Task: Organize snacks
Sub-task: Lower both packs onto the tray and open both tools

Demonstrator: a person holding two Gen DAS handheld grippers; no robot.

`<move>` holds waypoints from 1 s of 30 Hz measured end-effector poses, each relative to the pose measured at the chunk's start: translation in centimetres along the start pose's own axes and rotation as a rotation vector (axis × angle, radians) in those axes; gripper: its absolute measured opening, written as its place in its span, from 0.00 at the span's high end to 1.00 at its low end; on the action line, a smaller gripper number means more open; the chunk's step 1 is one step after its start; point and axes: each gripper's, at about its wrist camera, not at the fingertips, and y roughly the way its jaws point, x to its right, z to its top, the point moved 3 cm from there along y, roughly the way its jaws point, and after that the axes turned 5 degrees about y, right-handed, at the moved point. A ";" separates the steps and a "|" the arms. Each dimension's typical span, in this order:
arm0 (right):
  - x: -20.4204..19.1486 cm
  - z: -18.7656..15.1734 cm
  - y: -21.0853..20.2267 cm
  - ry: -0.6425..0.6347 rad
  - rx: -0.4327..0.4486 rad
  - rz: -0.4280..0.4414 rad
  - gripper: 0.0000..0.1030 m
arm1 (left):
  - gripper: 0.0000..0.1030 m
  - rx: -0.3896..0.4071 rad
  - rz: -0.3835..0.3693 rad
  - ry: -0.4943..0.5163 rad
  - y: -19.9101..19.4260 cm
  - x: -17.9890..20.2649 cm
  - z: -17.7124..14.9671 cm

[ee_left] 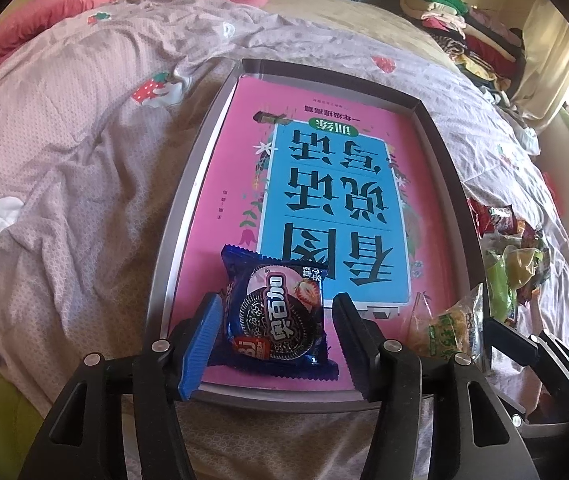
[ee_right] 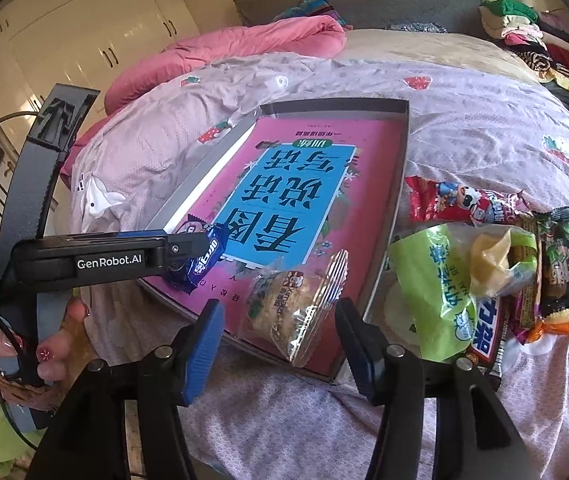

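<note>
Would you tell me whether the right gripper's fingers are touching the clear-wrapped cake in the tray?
Apart. The right wrist view shows the right gripper open, with bare gaps on both sides of the clear-wrapped cake, which lies in the tray.

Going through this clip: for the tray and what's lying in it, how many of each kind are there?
Tray: 1
Book: 1
Blue cookie pack: 1
Clear-wrapped cracker pack: 1
Total: 4
The loose snack pile beside the tray overlaps too much to count.
</note>
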 end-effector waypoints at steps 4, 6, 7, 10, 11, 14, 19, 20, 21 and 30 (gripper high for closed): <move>0.1 0.1 -0.2 -0.007 0.007 -0.006 0.44 | 0.42 0.003 -0.003 0.001 -0.2 0.1 0.0; 0.0 0.0 -0.2 -0.014 0.002 -0.005 0.43 | 0.41 0.009 -0.009 0.001 -0.3 0.2 0.1; -0.1 -0.1 0.0 -0.018 -0.002 -0.004 0.43 | 0.40 0.011 -0.011 0.002 -0.4 0.2 0.1; -0.4 -0.3 0.3 -0.026 -0.017 0.003 0.42 | 0.39 0.021 -0.020 0.004 -0.7 0.4 0.2; -0.5 -0.3 0.4 -0.030 -0.020 0.004 0.41 | 0.39 0.024 -0.022 0.005 -0.8 0.4 0.2; -0.8 -0.5 0.5 -0.040 -0.027 0.015 0.40 | 0.39 0.035 -0.032 0.008 -1.2 0.6 0.3; -1.1 -0.6 0.5 -0.054 -0.029 0.030 0.40 | 0.29 0.048 -0.033 0.011 -1.6 0.8 0.5; -1.2 -0.6 0.5 -0.055 -0.028 0.030 0.40 | 0.28 0.051 -0.033 0.011 -1.7 0.8 0.5; -1.2 -0.6 0.4 -0.055 -0.025 0.031 0.40 | 0.28 0.054 -0.034 0.012 -1.8 0.8 0.6; -0.6 -0.1 -0.8 -0.040 0.023 0.009 0.36 | 0.26 0.065 -0.036 0.023 -2.3 1.3 0.6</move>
